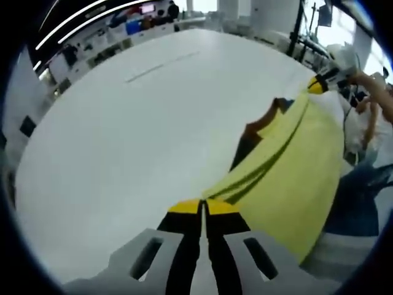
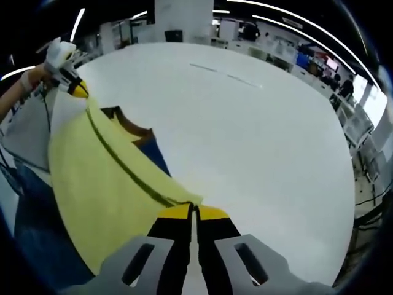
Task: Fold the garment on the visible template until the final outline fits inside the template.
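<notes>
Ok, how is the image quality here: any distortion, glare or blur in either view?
Left gripper view: strong fisheye bending, the white table bulges; bright window glare top right; the yellow garment is soft, the left tool fairly crisp. Right gripper view: same bending; ceiling light strips curve; even lighting, faint shadows on the garment; the right tool fairly sharp.

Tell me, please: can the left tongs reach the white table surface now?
Probably not yet: the left tongs are shut on the yellow garment, stretched in the air toward the right tongs, above the white table.

One yellow garment [image 1: 301,166], two claws [image 1: 202,208], one table [image 1: 123,153].
</notes>
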Available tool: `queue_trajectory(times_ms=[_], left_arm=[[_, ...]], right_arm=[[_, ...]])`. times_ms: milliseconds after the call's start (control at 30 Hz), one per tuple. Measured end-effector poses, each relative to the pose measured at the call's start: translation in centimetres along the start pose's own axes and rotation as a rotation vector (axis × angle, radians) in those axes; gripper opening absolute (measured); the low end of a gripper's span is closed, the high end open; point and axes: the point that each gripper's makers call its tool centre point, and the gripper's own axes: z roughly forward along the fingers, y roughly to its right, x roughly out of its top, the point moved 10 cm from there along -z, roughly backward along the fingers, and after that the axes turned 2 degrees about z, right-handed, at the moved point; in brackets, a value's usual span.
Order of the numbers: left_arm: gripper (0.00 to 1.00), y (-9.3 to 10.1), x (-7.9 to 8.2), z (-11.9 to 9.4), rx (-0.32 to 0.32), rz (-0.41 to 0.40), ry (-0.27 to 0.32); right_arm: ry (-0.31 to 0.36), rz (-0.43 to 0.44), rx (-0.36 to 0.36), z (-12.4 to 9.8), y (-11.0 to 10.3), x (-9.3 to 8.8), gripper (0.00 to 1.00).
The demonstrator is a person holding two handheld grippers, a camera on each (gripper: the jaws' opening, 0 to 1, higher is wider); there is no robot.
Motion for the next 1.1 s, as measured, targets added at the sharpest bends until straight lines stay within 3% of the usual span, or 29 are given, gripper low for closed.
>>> queue_trajectory(times_ms=[567,800,1000,1100], left_arm=[[0.0,-0.5,0.7,0.0,0.019,0.015,-0.017],[0.0,0.5,0.3,-1.2,-0.019,0.046,-0.034],[0.09,1.2,0.1,-1.0,-0.075,0.051,-0.073],[0.11,1.2,0.1,-0.5,-0.072,0.054,-0.079]], right_arm=[[-0.013,-0.005,0.008,0.4,0.8,0.5,0.03],[-0.015,-0.014,0.009,0.6,1.0,0.7,0.03],[-0.015,-0.015,0.013,0.6,1.0,0.7,0.03],[-0.014,-0.014,0.013,0.7,1.1,0.7,0.03]])
